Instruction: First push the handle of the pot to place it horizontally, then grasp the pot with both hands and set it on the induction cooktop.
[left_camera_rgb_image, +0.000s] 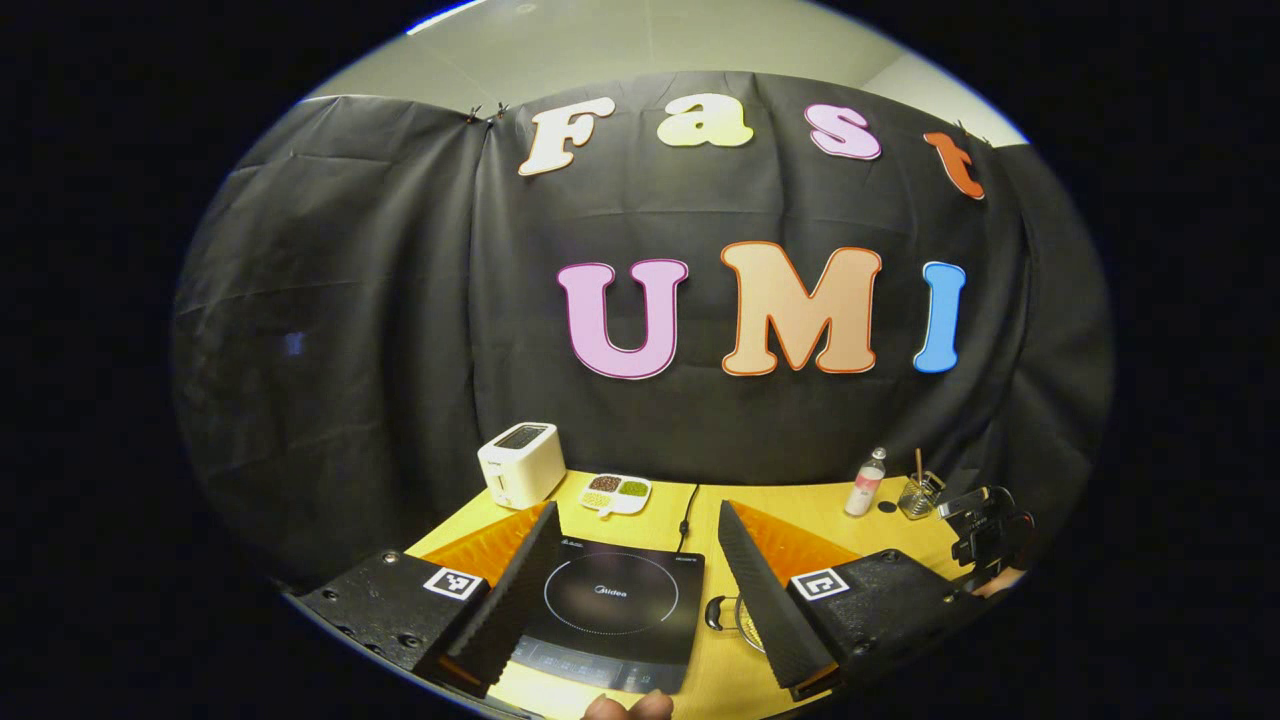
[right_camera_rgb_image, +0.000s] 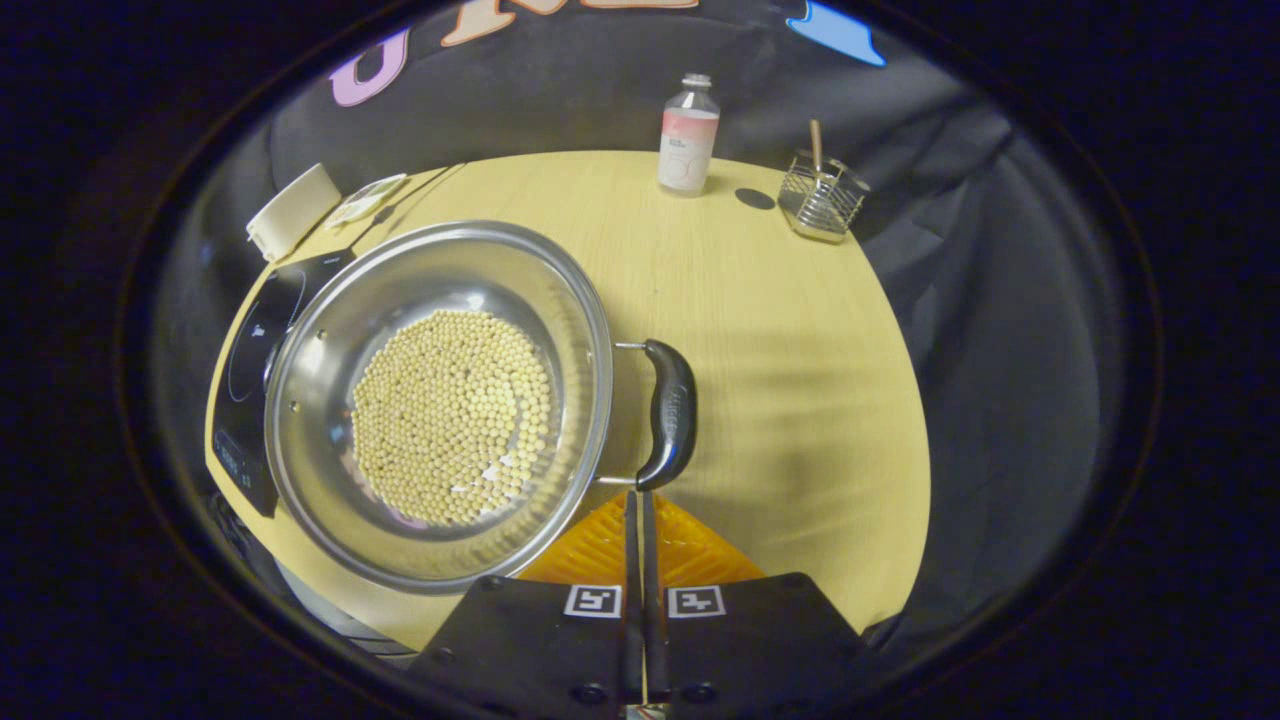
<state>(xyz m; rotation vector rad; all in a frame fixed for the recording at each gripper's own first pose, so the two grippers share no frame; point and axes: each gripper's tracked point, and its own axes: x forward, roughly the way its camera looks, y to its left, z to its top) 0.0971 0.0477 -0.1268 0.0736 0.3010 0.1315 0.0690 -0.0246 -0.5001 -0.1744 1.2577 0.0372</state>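
Observation:
In the right gripper view a steel pot (right_camera_rgb_image: 330, 300) holding pale round beans (right_camera_rgb_image: 450, 430) stands on the yellow table, with its dark side handle (right_camera_rgb_image: 670, 410) facing me. My right gripper (right_camera_rgb_image: 640, 497) is shut with nothing in it, and its tips sit at the near end of that handle. The black induction cooktop (right_camera_rgb_image: 250, 340) lies just left of the pot. In the left gripper view my left gripper (left_camera_rgb_image: 637, 512) hangs open above the cooktop (left_camera_rgb_image: 610, 600). The pot's other handle (left_camera_rgb_image: 714, 612) peeks out beside my right finger (left_camera_rgb_image: 770, 590). The other gripper (left_camera_rgb_image: 985, 535) shows at far right.
A white toaster (left_camera_rgb_image: 520, 463) and a divided plate of beans (left_camera_rgb_image: 617, 493) stand at the back left. A bottle (right_camera_rgb_image: 688, 135) and a wire holder (right_camera_rgb_image: 822, 195) stand at the back right. The cooktop's cord (left_camera_rgb_image: 688, 510) runs toward the wall. The table edge curves close on the right.

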